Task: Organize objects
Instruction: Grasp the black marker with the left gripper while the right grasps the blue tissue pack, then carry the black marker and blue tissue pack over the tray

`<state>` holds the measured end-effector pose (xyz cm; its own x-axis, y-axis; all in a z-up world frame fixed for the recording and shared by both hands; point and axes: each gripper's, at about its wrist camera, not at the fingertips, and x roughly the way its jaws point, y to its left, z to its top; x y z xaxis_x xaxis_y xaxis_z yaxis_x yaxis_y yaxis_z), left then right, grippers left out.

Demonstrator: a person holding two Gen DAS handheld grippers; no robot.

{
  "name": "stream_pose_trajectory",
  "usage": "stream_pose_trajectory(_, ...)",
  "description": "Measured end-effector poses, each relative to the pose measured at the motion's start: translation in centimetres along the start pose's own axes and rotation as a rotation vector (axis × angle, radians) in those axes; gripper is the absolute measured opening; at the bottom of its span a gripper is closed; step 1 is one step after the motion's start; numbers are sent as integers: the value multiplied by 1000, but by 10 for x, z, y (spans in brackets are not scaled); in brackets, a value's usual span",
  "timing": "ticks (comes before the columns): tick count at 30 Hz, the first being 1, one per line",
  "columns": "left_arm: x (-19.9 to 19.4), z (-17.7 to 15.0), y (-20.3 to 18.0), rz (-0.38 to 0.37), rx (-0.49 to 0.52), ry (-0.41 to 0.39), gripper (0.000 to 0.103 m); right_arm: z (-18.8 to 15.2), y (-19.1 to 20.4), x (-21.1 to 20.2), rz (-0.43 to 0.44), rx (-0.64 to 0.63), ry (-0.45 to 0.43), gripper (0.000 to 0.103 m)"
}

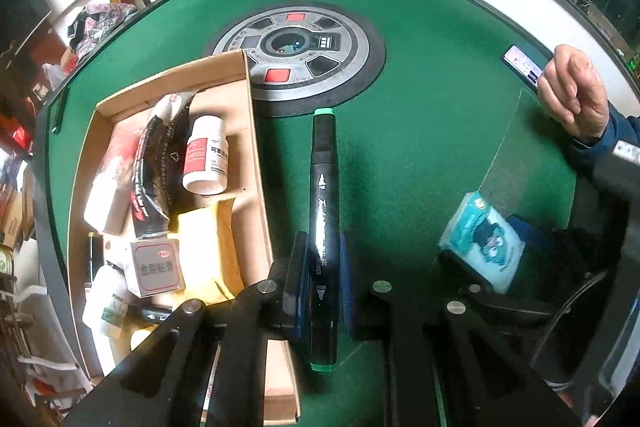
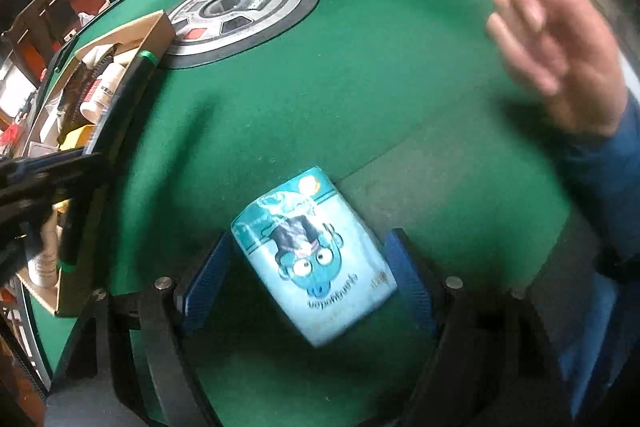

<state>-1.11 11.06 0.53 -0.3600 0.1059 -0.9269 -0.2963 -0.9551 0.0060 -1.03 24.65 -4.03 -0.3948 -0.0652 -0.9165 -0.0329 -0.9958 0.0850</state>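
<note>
Marker (image 1: pixel 325 227), a long black barrel with green end caps, is pinched across its middle between the fingers of the left gripper (image 1: pixel 323 281), just beside the open cardboard box (image 1: pixel 256 155), not yet inside. The box already holds a white pill bottle (image 1: pixel 206 157), a glossy black pouch and small cartons, so sorting appears well advanced. Right wrist view: the soft, light-blue tissue pack (image 2: pixel 316 255) with cartoon print sits between the spread fingers of the right gripper (image 2: pixel 308 275); contact cannot be told. It lies on the green felt counter (image 2: pixel 360 87), still to be boxed.
</note>
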Motion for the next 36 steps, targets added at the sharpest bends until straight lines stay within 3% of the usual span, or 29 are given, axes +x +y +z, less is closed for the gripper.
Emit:
stream_pose_trajectory(2, -2, 0, 1, 1, 5, -6, 12, -2, 4, -1, -16, -24, -3, 71)
stream_pose_trajectory(4, -4, -1, 2, 0, 6, -6, 12, -5, 8, -4, -24, -36, -3, 49)
stream_pose_trajectory(10, -14, -7, 12, -13, -3, -12, 12, -13, 16, -11, 52, 20, 0, 39)
stream_pose_trajectory(16, -35, -17, 53, -35, -64, -9, 12, -19, 39, -49, 201, 115, -59, 37)
stream_pose_trajectory(23, -58, -27, 124, 17, -134, -25, 12, -7, 87, -72, 312, 129, -82, 37)
stream_pose_trajectory(27, -48, -15, 158, 80, -152, -25, 12, 9, 109, -62, 344, 121, -70, 37)
stream_pose_trajectory(31, -28, 2, 183, 71, -187, -28, 12, 34, 128, -46, 389, 133, -51, 38)
stream_pose_trajectory(36, -2, 18, 195, 59, -214, -10, 12, 64, 152, -22, 357, 107, -36, 38)
